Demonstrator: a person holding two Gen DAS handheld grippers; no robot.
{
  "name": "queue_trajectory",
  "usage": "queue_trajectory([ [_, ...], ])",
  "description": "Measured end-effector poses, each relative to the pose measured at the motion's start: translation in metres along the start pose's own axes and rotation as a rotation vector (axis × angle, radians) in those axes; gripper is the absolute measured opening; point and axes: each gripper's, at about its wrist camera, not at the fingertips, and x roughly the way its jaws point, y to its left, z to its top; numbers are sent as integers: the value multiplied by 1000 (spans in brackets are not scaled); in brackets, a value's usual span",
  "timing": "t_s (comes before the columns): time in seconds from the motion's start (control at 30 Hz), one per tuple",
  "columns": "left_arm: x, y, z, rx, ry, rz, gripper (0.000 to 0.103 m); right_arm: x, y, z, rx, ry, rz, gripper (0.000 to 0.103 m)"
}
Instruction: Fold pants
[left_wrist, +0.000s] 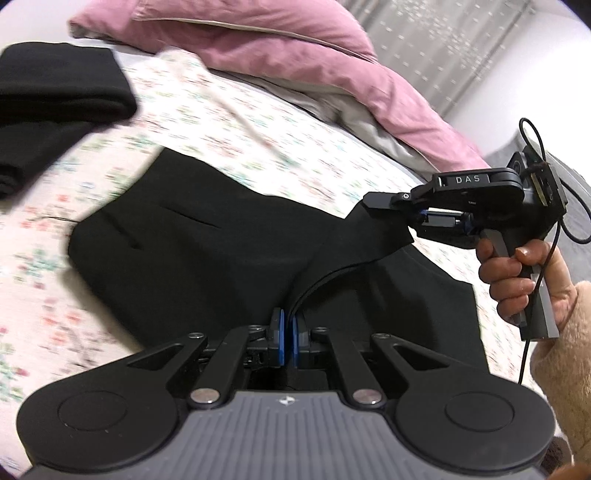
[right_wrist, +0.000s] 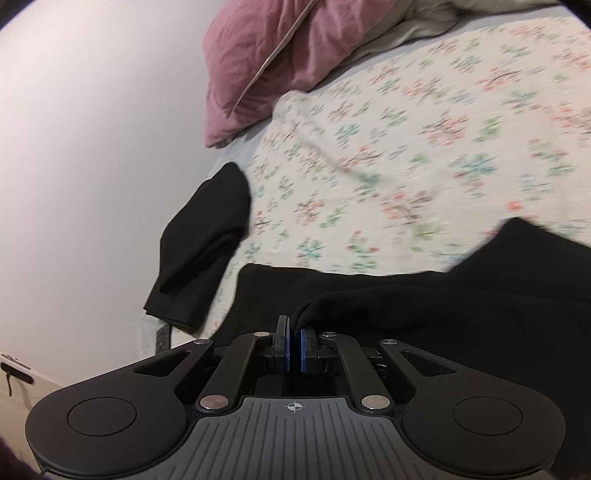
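Note:
Black pants (left_wrist: 207, 258) lie spread on a floral bedsheet (left_wrist: 229, 125). In the left wrist view my left gripper (left_wrist: 289, 323) is shut, its blue pads pinching a raised black edge of the pants. To the right, my right gripper (left_wrist: 382, 205) also grips that lifted edge, so a strip of fabric hangs between the two. A hand (left_wrist: 517, 273) holds its handle. In the right wrist view my right gripper (right_wrist: 294, 330) is shut on a rolled fold of the pants (right_wrist: 443, 295). The sheet looks blurred in both views.
A second black garment (left_wrist: 55, 92) lies folded at the bed's corner, also seen as the black garment (right_wrist: 207, 240) hanging over the edge. A pink duvet (left_wrist: 258, 48) is bunched at the far side. A white wall (right_wrist: 92, 147) borders the bed.

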Motion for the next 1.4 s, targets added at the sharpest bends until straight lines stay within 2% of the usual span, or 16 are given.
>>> queue_trajectory([
  [0.33,-31,64,10,-75,-61,105,28,86,35,12,14,46,39,5],
  [0.57,-24,89,22,-122,-66,119,28,124,38,20,65,43,24,6],
  [0.67,-22,97,25,-137,-60,99,29,134,34,21,117,48,20,12],
  [0.73,-23,97,25,-123,-69,87,30,139,30,22,174,51,29,12],
  [0.83,-26,99,24,-117,-81,81,33,143,32,25,195,62,36,15],
  [0.97,-25,102,24,-136,-90,77,37,145,35,28,249,46,85,26],
  [1.07,-28,101,23,-142,-111,81,50,144,44,31,220,29,92,27],
  [1.13,-31,99,24,-144,-127,89,63,138,47,32,206,17,110,28],
  [1.27,-35,90,27,-128,-138,127,74,118,48,33,200,-29,148,47],
  [1.4,-39,74,28,-102,-146,138,87,89,53,35,147,-46,132,49],
])
